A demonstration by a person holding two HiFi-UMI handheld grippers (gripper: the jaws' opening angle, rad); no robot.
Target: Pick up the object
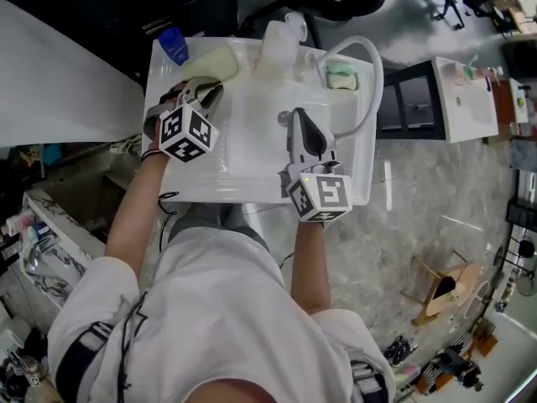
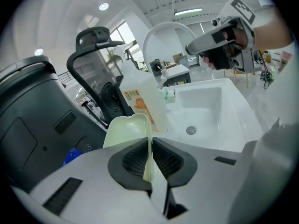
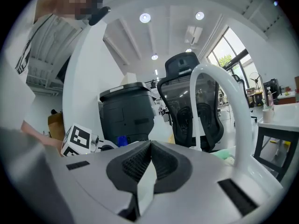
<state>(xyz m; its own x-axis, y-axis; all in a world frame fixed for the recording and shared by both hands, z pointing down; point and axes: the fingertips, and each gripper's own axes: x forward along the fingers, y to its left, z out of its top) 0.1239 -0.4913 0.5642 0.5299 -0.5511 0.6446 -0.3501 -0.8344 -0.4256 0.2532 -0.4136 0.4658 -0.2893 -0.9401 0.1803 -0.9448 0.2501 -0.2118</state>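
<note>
A pale green plastic dish [image 2: 126, 129] stands on edge, its rim pinched between the pads of my left gripper [image 2: 149, 143], which is shut on it. From the head view the dish [image 1: 215, 61] is at the sink's back left corner, with the left gripper [image 1: 210, 89] just in front of it. My right gripper [image 1: 299, 117] hovers over the white sink basin [image 1: 252, 141], right of centre. In its own view the right gripper [image 3: 150, 146] has its pads pressed together with nothing between them.
A translucent bottle [image 1: 277, 44] and a blue cap [image 1: 174, 44] stand along the sink's back edge. A green soap [image 1: 341, 76] lies by the white arched faucet [image 1: 373, 82]. A black bin [image 3: 127, 113] and an office chair [image 3: 187, 101] stand behind the sink.
</note>
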